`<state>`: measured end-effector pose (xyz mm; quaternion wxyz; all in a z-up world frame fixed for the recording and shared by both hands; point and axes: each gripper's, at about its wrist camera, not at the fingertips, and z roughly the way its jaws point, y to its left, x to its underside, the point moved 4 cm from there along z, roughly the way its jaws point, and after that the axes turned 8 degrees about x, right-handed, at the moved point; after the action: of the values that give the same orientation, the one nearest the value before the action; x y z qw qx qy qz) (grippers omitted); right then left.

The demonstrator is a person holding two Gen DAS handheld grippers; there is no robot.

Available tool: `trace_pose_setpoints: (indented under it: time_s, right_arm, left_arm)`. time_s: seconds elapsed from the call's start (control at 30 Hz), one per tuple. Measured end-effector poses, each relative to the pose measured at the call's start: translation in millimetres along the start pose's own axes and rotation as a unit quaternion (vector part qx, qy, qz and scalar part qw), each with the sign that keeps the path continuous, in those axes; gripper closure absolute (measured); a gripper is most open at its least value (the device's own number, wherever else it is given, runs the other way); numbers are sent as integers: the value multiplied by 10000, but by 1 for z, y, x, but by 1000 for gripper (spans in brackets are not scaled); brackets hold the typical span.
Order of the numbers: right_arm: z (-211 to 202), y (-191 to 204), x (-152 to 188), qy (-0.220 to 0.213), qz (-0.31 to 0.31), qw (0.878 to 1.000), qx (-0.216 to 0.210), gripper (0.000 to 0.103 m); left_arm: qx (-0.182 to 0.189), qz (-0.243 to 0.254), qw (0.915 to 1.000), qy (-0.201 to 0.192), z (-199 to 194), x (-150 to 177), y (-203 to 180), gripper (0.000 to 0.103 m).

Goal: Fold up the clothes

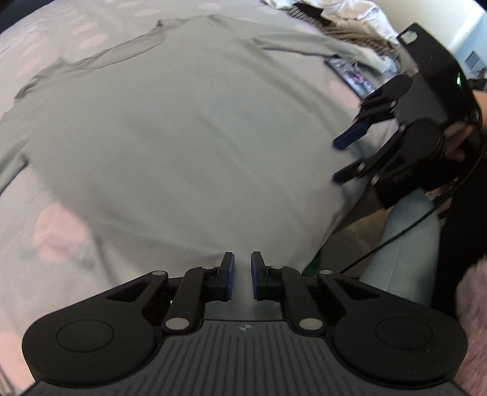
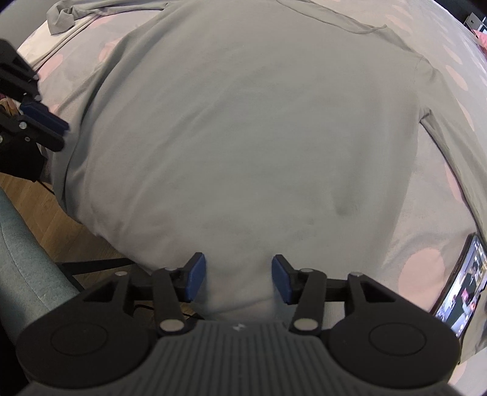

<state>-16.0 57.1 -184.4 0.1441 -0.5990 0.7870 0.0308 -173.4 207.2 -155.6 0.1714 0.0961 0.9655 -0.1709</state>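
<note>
The bed [image 1: 61, 243], in its grey cover with pink spots, runs ahead of both your jaws and off every edge of view. Spread flat on it, back or front up, is the grey long-sleeved shirt [image 1: 188, 128], hem towards you and sleeves out, laid ready for folding. Your left gripper [image 1: 242, 275] sits at the hem with its jaws a narrow gap apart; fabric may lie between them, but motion blur hides whether it's caught. Your right gripper [image 2: 238, 278] hovers over the hem too, jaws wide apart and empty. A phone [image 2: 459, 292] lies right of the right jaws, half cut off. Beyond the shirt, a heap of other clothes [image 1: 344, 18] is too jumbled to sort out.
</note>
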Motion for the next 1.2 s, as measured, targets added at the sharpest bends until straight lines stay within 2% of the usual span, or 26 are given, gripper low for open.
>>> trace_pose_setpoints:
  time_s: [0.17,0.23,0.3,0.37,0.43,0.5,0.53,0.73,1.07,1.13,1.2]
  right_arm:
    - [1,-2,-3,-12,-66,10000,43,47]
    - [1,-4,-2,-12,-68,10000,48,46]
    - [2,-6,-2,-5,-50,10000,41,45]
    - [2,-8,-2,-6,-42,10000,36,44]
    - [1,-9,-1,-7,-52,10000,34,43]
    - [1,-10,-1,-3,-73,10000,32,42]
    - [1,-12,0,1,-84,10000,29,41]
    - [1,-18,-1,12,-94,9999,34,40]
    - [2,-28,-5,39,-146,9999,60,39]
    - [3,-31,-5,41,-147,9999,62,39]
    - [3,-34,-6,45,-148,9999,68,39]
  left_arm:
    - [53,44,10000,-56,-2,-3,-5,94]
    - [74,61,9999,-79,-3,-4,-7,89]
    - [95,79,9999,-101,-3,-5,-8,79]
    - [117,96,9998,-124,-4,-7,-10,77]
    - [80,43,9999,-137,-9,-3,-7,70]
    - [17,-42,9999,-145,-15,2,-1,50]
    - [-14,-84,9999,-149,-18,4,2,49]
    - [-191,-310,9992,-143,-34,19,19,49]
    - [-640,324,9965,439,-5,30,24,49]
    - [-577,201,9967,528,3,29,29,54]
    - [-514,79,9967,616,11,28,34,69]
